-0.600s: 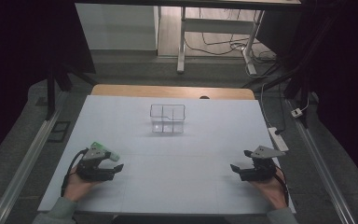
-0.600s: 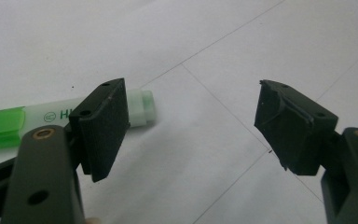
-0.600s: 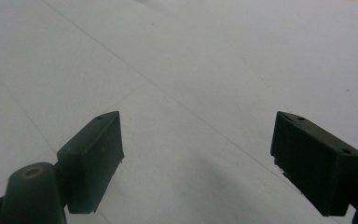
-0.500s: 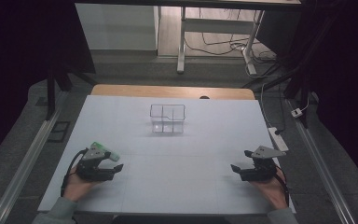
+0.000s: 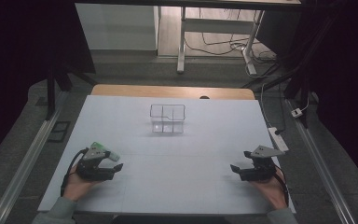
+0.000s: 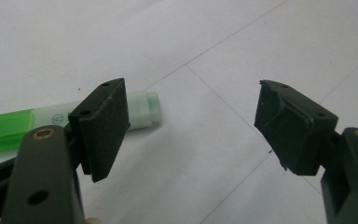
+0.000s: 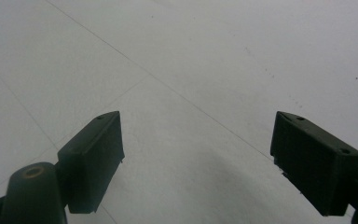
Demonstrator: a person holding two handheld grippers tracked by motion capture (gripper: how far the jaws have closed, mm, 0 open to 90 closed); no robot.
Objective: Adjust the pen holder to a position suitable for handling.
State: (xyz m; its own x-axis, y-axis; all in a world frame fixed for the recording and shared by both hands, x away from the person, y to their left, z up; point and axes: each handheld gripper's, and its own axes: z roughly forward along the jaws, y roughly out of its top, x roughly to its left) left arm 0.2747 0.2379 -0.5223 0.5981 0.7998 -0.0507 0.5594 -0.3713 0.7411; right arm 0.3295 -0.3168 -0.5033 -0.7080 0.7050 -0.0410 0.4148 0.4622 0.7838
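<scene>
Right beside the left gripper (image 5: 114, 167), on its far-left side, lies a green marker (image 5: 103, 149), flat on the white table (image 5: 191, 186). In the left gripper view the marker (image 6: 32, 125) sits just behind the left-hand jaw, pale cap end poking out past the pad, so it's next to the jaws and not between them. Its long axis runs roughly crosswise to the way the gripper points, so I'd guess the hand needs to swing left and turn a bit before the jaws can straddle the barrel.

Both sets of jaws stand wide apart with nothing in them. The right gripper (image 5: 235, 169) is well away on the other side of the table, looking at bare surface, so the left hand is clearly the nearer one for the marker.

Ahead of both grippers, about midway between them and farther out, is a clear plastic box (image 5: 168, 118) with dividers inside; it looks empty to me.

Count: one marker, one box, two grippers.
</scene>
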